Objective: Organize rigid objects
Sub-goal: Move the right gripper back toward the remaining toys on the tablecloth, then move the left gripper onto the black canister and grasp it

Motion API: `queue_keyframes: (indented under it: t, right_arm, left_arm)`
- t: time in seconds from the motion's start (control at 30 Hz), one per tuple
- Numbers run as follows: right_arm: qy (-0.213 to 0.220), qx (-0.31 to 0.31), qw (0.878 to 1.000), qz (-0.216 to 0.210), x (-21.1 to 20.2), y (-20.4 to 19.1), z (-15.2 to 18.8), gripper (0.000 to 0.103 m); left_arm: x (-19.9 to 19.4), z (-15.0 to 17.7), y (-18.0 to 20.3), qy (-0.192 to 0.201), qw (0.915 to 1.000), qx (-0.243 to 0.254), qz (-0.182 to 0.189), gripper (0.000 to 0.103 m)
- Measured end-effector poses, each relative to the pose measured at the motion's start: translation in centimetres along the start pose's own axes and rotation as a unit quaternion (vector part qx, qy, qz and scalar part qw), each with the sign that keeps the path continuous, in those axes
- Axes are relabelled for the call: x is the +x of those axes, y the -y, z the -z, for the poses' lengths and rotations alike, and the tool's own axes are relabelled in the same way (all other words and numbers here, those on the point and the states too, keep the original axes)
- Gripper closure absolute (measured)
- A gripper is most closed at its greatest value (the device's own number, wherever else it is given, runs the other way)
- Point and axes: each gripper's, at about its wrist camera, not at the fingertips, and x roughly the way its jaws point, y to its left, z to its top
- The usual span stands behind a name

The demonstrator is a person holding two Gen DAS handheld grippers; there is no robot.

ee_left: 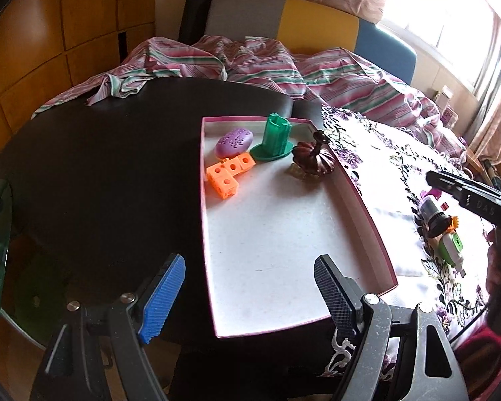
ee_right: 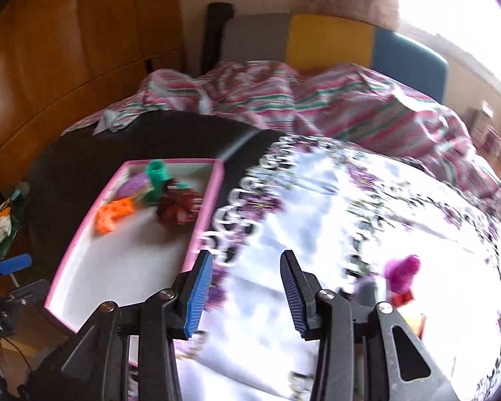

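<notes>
A pink-rimmed white tray (ee_left: 364, 207) lies on the dark table. At its far end lie a purple oval piece (ee_left: 234, 142), a green hat-shaped piece (ee_left: 273, 138), orange cubes (ee_left: 227, 173) and a dark red pumpkin piece (ee_left: 314, 160). My left gripper (ee_left: 250, 295) is open and empty over the tray's near end. My right gripper (ee_right: 246, 295) is open and empty over the floral cloth (ee_right: 317, 200), right of the tray (ee_right: 203, 217). Loose small objects lie on the cloth: a magenta piece (ee_right: 402, 272), a black-and-silver cylinder (ee_left: 432, 215) and a white-green piece (ee_left: 451, 247).
A striped pink blanket (ee_left: 267, 63) covers the bed behind the table. Wooden cabinets (ee_left: 50, 33) stand at the left. The right gripper's body (ee_left: 477, 200) shows at the right of the left wrist view. The right wrist view is motion-blurred.
</notes>
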Motion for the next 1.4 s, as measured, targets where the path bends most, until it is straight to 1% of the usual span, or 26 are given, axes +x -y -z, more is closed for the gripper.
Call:
queue_keyframes:
  t: [0.17,0.3,0.37,0.43,0.47,0.5,0.53,0.57,0.67,0.77,0.9,0.97,1.07,1.23,1.3,1.4]
  right_arm:
    - [0.006,0.048,0.998,0.035,-1.1,5.2,0.7,0.061]
    - [0.013,0.096,0.993,0.073,-1.6,9.5,1.6,0.061]
    - [0.018,0.125,0.988,0.091,-1.6,11.6,2.3,0.061]
    - [0.027,0.164,0.980,0.109,-1.5,13.8,3.3,0.061]
    - [0.025,0.187,0.975,0.119,-1.3,14.8,3.9,0.061]
    - [0.011,0.210,0.969,0.129,-1.1,15.8,4.3,0.061]
    - [0.009,0.231,0.964,0.128,-1.2,16.7,4.5,0.061]
    - [0.016,0.244,0.962,0.122,-1.5,17.3,4.6,0.061]
    - [0.026,0.265,0.957,0.117,-2.1,18.2,4.8,0.061]
    - [0.033,0.269,0.955,0.118,-2.6,18.3,5.0,0.061]
    - [0.030,0.285,0.951,0.119,-2.6,18.7,5.2,0.061]
    - [0.031,0.297,0.947,0.119,-2.7,19.2,5.4,0.061]
    - [0.026,0.320,0.940,0.113,-2.6,20.0,5.9,0.061]
    - [0.020,0.341,0.934,0.102,-2.6,20.6,6.3,0.061]
    - [0.017,0.345,0.933,0.099,-2.5,20.7,6.4,0.061]
    - [0.013,0.348,0.932,0.099,-2.3,20.9,6.5,0.061]
  left_arm:
    - [0.0,-0.2,1.1,0.003,0.9999,0.014,0.003,0.023]
    - [0.1,-0.6,2.2,0.002,0.9996,0.027,0.011,0.023]
    - [0.1,-0.8,2.8,0.004,0.9993,0.035,0.014,0.023]
    - [0.1,-1.0,3.6,0.006,0.9989,0.042,0.020,0.023]
    - [0.2,-1.2,4.0,0.007,0.9987,0.045,0.023,0.023]
    - [0.2,-1.3,4.5,0.009,0.9984,0.050,0.024,0.023]
    - [0.3,-1.4,5.0,0.009,0.9980,0.056,0.028,0.023]
    - [0.5,-1.5,5.6,0.008,0.9975,0.063,0.032,0.023]
    - [0.9,-1.9,7.0,0.000,0.9962,0.072,0.049,0.023]
    - [1.4,-2.1,8.5,-0.009,0.9943,0.083,0.065,0.023]
    - [2.2,-2.2,11.0,-0.021,0.9904,0.107,0.085,0.023]
    - [2.8,-2.4,12.1,-0.031,0.9886,0.111,0.096,0.023]
    - [4.3,-2.7,13.9,-0.062,0.9844,0.116,0.116,0.023]
    - [5.9,-2.3,16.5,-0.081,0.9793,0.135,0.127,0.024]
    - [6.7,-2.3,17.3,-0.093,0.9766,0.137,0.137,0.025]
    - [7.9,-2.6,18.5,-0.113,0.9731,0.132,0.151,0.031]
